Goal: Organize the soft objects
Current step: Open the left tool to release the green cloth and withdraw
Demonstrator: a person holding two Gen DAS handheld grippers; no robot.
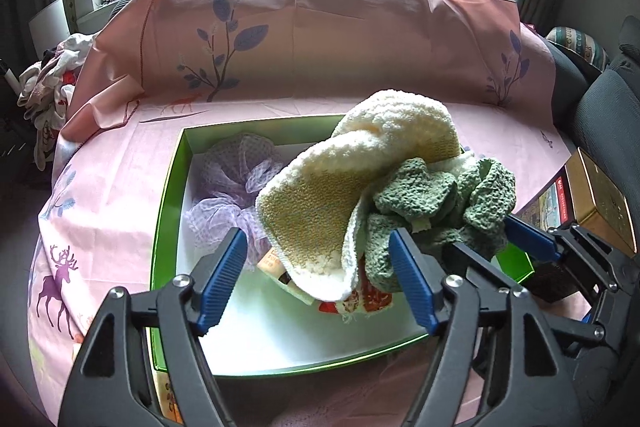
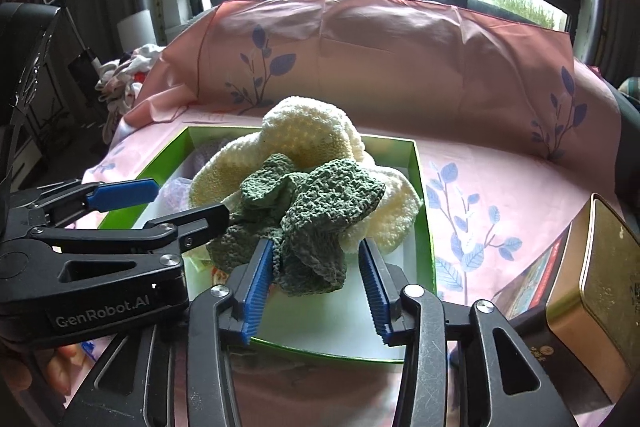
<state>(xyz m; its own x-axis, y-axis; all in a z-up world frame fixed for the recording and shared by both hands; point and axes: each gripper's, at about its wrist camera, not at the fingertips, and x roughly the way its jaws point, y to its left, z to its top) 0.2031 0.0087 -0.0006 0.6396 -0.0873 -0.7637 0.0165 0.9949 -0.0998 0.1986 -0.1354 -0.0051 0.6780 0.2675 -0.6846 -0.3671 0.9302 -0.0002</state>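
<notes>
Left wrist view shows a green box (image 1: 168, 187) with a white floor, sitting on a surface draped in a pink cloth (image 1: 104, 187) printed with purple deer and blue leaves; what lies beneath the cloth cannot be told. Inside the box, toward its far left corner, rests a lilac mesh pouf (image 1: 236, 179). Right of it a cream knitted cloth (image 1: 352, 179), fluffy on one face and tighter yellow weave on the other, is folded and heaped across the box's middle. Against its right side bunches a green knitted cloth (image 1: 444, 203), nubbly and crumpled, lying over the box's right part. Beneath the heap peeks a small red and white printed packet (image 1: 360, 301), its lettering too small to read. The left claw (image 1: 316, 281) hangs over the near edge of the box, its blue pads apart and touching nothing. In the right wrist view the right claw (image 2: 316, 291) stands apart too, its left pad brushing the green cloth without clamping it. The left claw's body there reads "GenRobot.AI". A gold tin (image 2: 592, 291) sits off the box's right side.
</notes>
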